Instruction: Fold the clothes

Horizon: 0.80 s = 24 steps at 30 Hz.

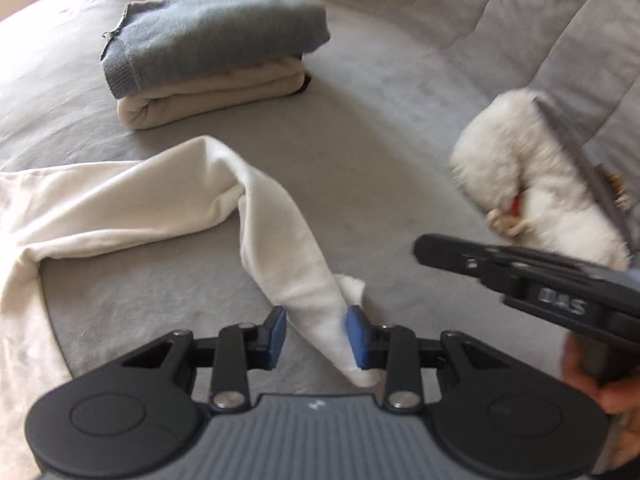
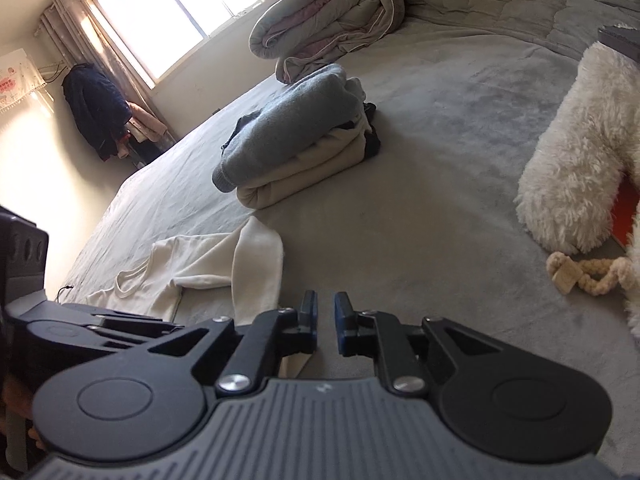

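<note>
A cream long-sleeved top [image 1: 92, 212] lies spread on the grey bed; it also shows in the right wrist view [image 2: 192, 268]. One sleeve [image 1: 296, 264] runs toward me and passes between the blue pads of my left gripper [image 1: 316, 336]. The jaws stand apart around the sleeve end and do not pinch it. My right gripper [image 2: 326, 328] hovers over bare bed right of the sleeve, its jaws a narrow gap apart and empty; it shows from the side in the left wrist view [image 1: 424, 248].
A folded stack, a blue sweater [image 1: 212, 44] on a cream garment [image 1: 208, 100], sits further back. A white fluffy item [image 1: 532, 184] with a rope toy [image 2: 588, 276] lies at right. A rolled duvet [image 2: 328, 20] lies at the far end.
</note>
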Each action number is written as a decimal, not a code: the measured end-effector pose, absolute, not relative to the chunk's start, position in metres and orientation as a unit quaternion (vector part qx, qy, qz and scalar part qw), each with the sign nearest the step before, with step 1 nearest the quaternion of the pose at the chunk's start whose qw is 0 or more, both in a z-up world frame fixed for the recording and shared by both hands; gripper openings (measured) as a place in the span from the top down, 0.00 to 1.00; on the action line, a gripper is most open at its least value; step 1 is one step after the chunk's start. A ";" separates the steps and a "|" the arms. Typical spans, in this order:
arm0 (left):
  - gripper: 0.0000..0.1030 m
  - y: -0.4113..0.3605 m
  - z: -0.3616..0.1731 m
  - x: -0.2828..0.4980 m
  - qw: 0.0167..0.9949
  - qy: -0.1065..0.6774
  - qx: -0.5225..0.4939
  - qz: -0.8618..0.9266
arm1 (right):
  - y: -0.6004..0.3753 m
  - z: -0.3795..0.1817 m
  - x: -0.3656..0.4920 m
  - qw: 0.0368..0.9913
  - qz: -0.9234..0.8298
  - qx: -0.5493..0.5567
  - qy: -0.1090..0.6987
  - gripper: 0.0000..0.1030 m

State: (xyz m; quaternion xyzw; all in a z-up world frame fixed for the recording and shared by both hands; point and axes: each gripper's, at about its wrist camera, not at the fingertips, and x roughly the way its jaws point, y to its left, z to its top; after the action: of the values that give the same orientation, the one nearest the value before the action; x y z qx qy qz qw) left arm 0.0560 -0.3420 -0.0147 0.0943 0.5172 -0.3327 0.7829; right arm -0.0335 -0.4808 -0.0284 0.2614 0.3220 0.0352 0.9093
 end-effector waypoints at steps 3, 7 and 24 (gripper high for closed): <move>0.82 -0.348 -0.019 0.058 0.784 0.522 0.107 -0.319 | -0.479 -0.029 -0.040 0.916 0.048 0.246 0.313 0.64; 0.96 -0.346 -0.016 0.067 0.785 0.530 0.081 -0.309 | -0.473 -0.029 -0.047 0.925 0.083 0.221 0.298 0.64; 0.97 -0.355 0.030 0.110 0.758 0.544 -0.071 -0.354 | -0.449 -0.030 -0.035 0.957 0.103 0.163 0.218 0.50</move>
State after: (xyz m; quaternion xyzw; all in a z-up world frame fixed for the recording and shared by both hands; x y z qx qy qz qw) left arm 0.1096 -0.3553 0.0304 -0.0712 0.5439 -0.3536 0.7576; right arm -0.0352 -0.4491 -0.0295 0.1631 0.2177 0.1034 0.9567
